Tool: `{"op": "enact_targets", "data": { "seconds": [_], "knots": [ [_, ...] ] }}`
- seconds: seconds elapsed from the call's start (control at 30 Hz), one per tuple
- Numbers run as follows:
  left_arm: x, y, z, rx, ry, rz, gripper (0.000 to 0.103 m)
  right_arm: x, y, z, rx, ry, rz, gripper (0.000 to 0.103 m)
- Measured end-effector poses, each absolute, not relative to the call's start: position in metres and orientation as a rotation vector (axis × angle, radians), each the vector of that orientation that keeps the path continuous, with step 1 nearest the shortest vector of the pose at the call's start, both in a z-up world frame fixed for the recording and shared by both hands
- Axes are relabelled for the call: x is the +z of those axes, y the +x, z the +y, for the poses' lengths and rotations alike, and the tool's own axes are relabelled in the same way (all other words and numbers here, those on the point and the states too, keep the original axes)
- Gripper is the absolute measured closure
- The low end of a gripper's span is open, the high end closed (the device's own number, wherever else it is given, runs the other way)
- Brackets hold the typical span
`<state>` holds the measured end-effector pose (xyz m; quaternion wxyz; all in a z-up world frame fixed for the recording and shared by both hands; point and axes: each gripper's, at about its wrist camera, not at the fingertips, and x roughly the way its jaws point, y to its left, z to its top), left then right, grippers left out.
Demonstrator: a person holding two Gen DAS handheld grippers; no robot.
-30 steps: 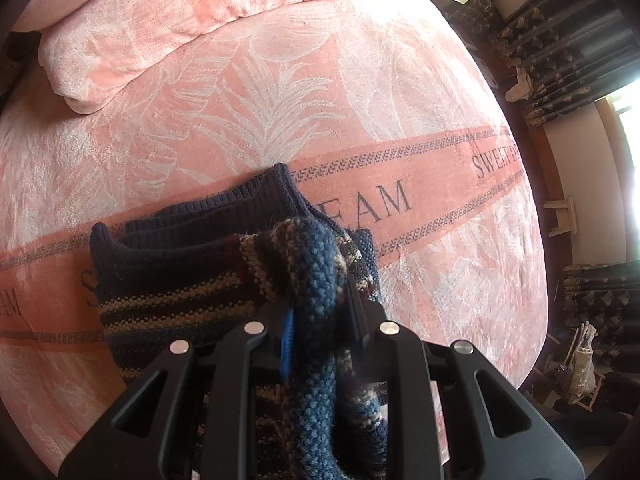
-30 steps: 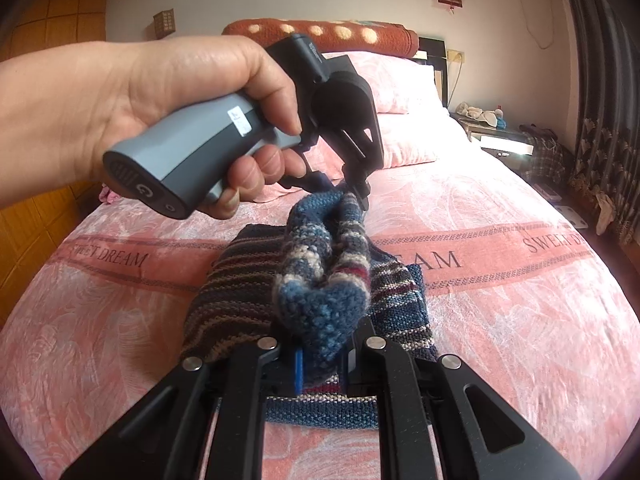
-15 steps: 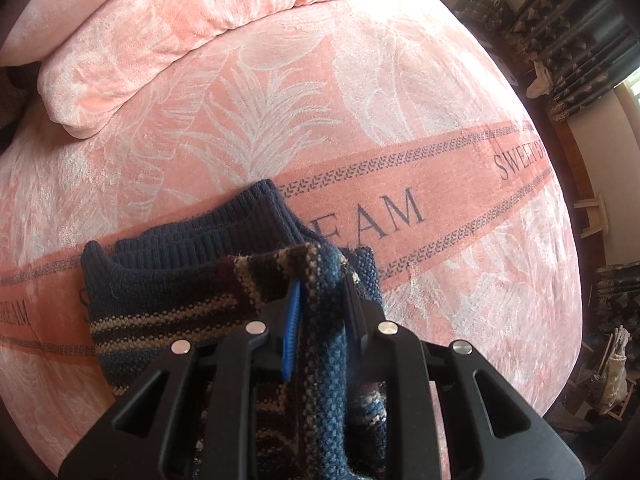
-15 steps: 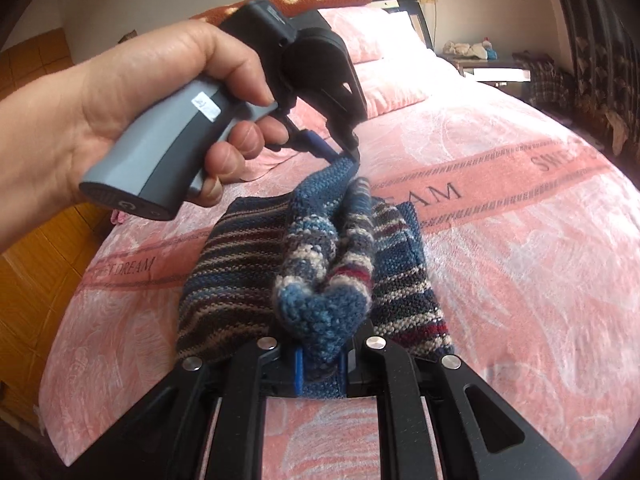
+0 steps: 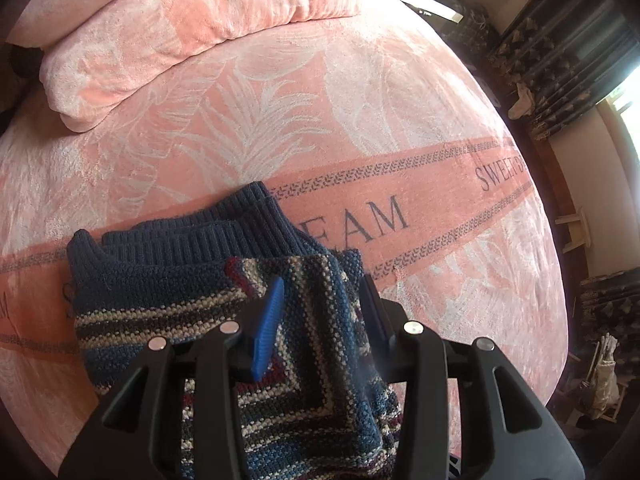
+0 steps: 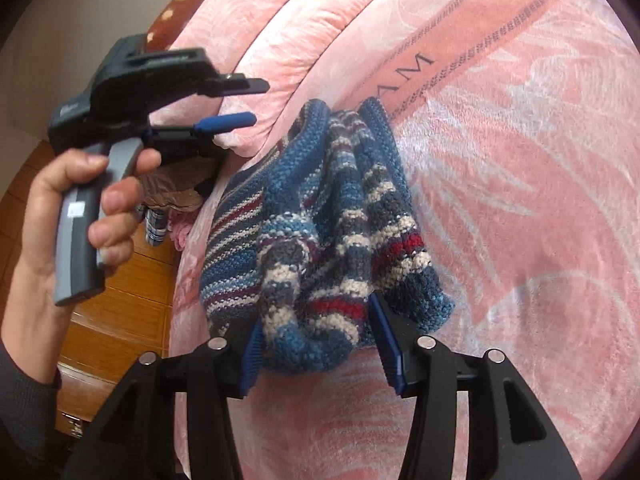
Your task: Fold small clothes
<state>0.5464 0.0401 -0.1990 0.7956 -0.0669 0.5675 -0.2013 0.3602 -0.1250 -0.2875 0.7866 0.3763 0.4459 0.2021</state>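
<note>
Across the left wrist view, the striped knit sweater [image 5: 168, 300] lies on the pink bedspread [image 5: 280, 120], its dark ribbed hem toward eleven o'clock and a folded-over striped panel running back under my left tool [image 5: 320, 300]. That tool's two fingers stand apart with the knit lying loose between them, so I read it as released; the blue pad [image 5: 268, 320] at nine o'clock of the gap clamps nothing. A pillow [image 5: 160, 28] sits well apart at twelve o'clock. Over in the right wrist view, the same sweater is bunched into soft ridges on the bed, stretching from centre toward twelve o'clock, with its near edge between the spread fingers of my right tool [image 6: 316, 344]; those fingers are wide apart and only flank the bulge, so nothing is held. At nine to ten o'clock the person's hand [image 6: 60, 220] holds the left tool clear of the cloth, its fingers parted. I judge the garment to be light but thick, limp and springy: it will slump and puff back instead of keeping a crease, and the coarse stitches should grip the pads well without slipping. I would take it at a firm doubled edge, the ribbed hem or the fold corner, not the loose middle.
</note>
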Motion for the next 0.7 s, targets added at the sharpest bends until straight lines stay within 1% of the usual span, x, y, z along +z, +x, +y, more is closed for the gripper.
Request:
{"op": "enact_targets", "data": {
  "seconds": [0.07, 0.1, 0.2, 0.3, 0.37, 0.43, 0.53, 0.57, 0.63, 0.67, 0.7],
  "knots": [
    [-0.199, 0.531, 0.057, -0.479, -0.175, 1.207, 0.057, -0.290, 0.362, -0.137, 0.488, 0.907, 0.945, 0.034],
    [-0.201, 0.523, 0.066, -0.504, -0.187, 1.205, 0.055, -0.292, 0.364, -0.142, 0.511, 0.955, 0.944, 0.033],
    [-0.206, 0.500, 0.096, -0.565, -0.249, 1.195, 0.052, -0.294, 0.377, -0.150, 0.556, 1.003, 0.959, 0.032],
    [-0.211, 0.482, 0.122, -0.623, -0.304, 1.184, 0.051, -0.285, 0.391, -0.155, 0.525, 0.875, 0.999, 0.032],
    [-0.214, 0.472, 0.136, -0.664, -0.336, 1.169, 0.051, -0.290, 0.401, -0.156, 0.578, 0.873, 1.067, 0.032],
    [-0.220, 0.467, 0.146, -0.679, -0.364, 1.165, 0.048, -0.300, 0.415, -0.151, 0.646, 0.913, 1.157, 0.032],
    [-0.236, 0.464, 0.153, -0.673, -0.385, 1.194, 0.048, -0.306, 0.429, -0.139, 0.682, 0.897, 1.240, 0.032],
    [-0.239, 0.464, 0.153, -0.672, -0.388, 1.197, 0.049, -0.305, 0.432, -0.136, 0.695, 0.895, 1.251, 0.034],
    [-0.243, 0.464, 0.154, -0.685, -0.398, 1.201, 0.049, -0.304, 0.440, -0.129, 0.718, 0.889, 1.268, 0.043],
    [-0.243, 0.464, 0.153, -0.693, -0.403, 1.198, 0.049, -0.304, 0.444, -0.126, 0.718, 0.882, 1.277, 0.053],
    [-0.244, 0.465, 0.152, -0.700, -0.406, 1.198, 0.049, -0.304, 0.449, -0.122, 0.721, 0.865, 1.287, 0.064]
  ]
}}
